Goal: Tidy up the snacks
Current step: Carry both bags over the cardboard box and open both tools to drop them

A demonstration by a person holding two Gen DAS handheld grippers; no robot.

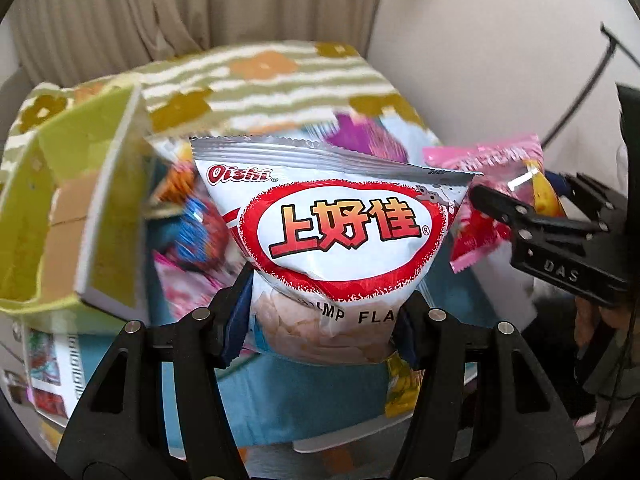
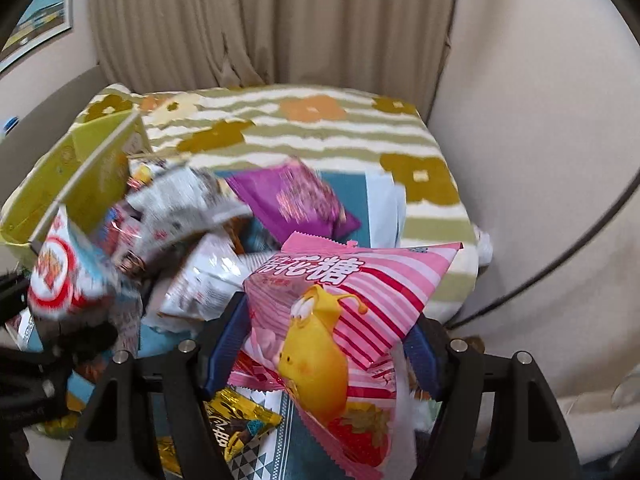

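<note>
Landmark: the open yellow-green box [image 1: 76, 200] standing at the left of the flower-patterned cloth [image 1: 264, 80]. Left gripper [image 1: 324, 320] clamped on a white and red Oishi shrimp-chip bag [image 1: 340, 240]; blue pads [image 1: 236, 320] press into the bag's lower sides, bag upright between the fingers, its crimped top edge level with the box's upper flap. Bag sits to the right of the box, raised above the loose snack pile [image 1: 192, 216] that lies against the box's right wall. Right gripper [image 2: 324, 344] clamped on a pink striped marshmallow bag [image 2: 340, 312] bearing a yellow cartoon creature; its pads pinch the bag at mid-height, top corners fanning out above the fingers. This bag is held well to the right of the box, farther from it than the chip bag; in the left wrist view it shows beyond the chip bag's right shoulder, in the tip of the other gripper. Between the box and the pink bag: a purple packet [image 2: 292, 200] on a teal mat [image 2: 348, 184], white crumpled wrappers [image 2: 188, 204] nearer the box, blurred. A gold and black packet [image 2: 236, 424] lies below the right gripper's left finger, far from the box. Beige curtain [image 2: 272, 20] hangs behind the cloth-covered surface. Box interior shows bare cardboard on one inner wall; contents cannot be made out.
</note>
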